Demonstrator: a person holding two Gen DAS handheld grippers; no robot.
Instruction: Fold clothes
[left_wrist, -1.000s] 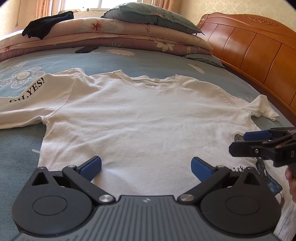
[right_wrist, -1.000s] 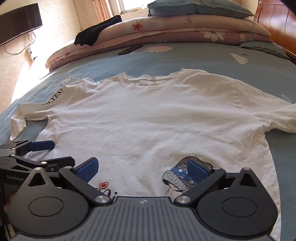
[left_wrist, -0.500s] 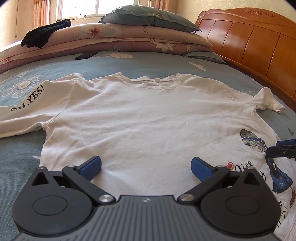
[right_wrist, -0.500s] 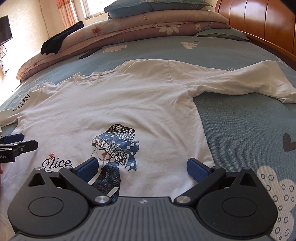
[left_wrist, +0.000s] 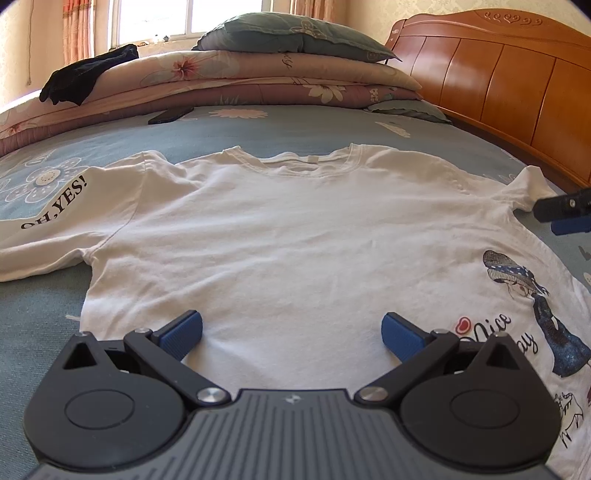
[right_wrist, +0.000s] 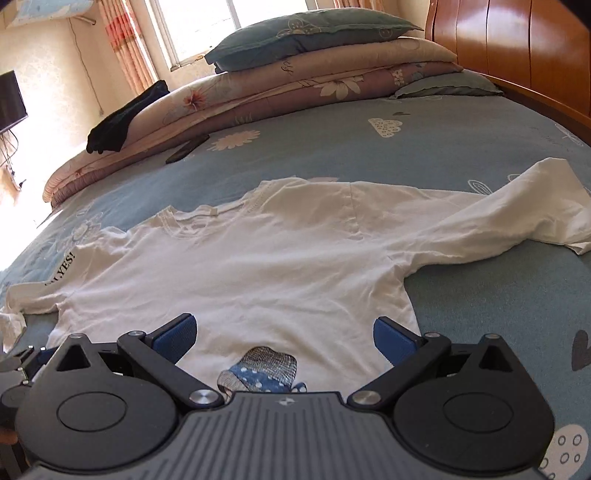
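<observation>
Your shirt (left_wrist: 295, 236) lies flat and face up on the bed (left_wrist: 314, 125), neck toward the quilts (left_wrist: 229, 77), both sleeves spread out to the sides. Your left gripper (left_wrist: 291, 334) hangs over the lower middle of the shirt with its jaws wide and nothing between them. Your right gripper (right_wrist: 284, 338) hangs over the lower right part, near the side seam, jaws equally wide and empty.

Expect thin, limp cotton: very light, no stiffness at all, so it will sag and drape from wherever you pinch it. A single layer will likely slide out of the pads, and the top layer may peel away from the one beneath, so close on both layers together. The bed's cloth looks grippy enough that a dragged edge could bunch.

For hold points, judge the right sleeve (right_wrist: 517, 218) as the loosest part; it already sits rumpled and raised, easy to catch at its cuff. The left sleeve (left_wrist: 55, 218) lies flatter. The hem corners and shoulder seams give you doubled, firmer fabric to bite.
</observation>
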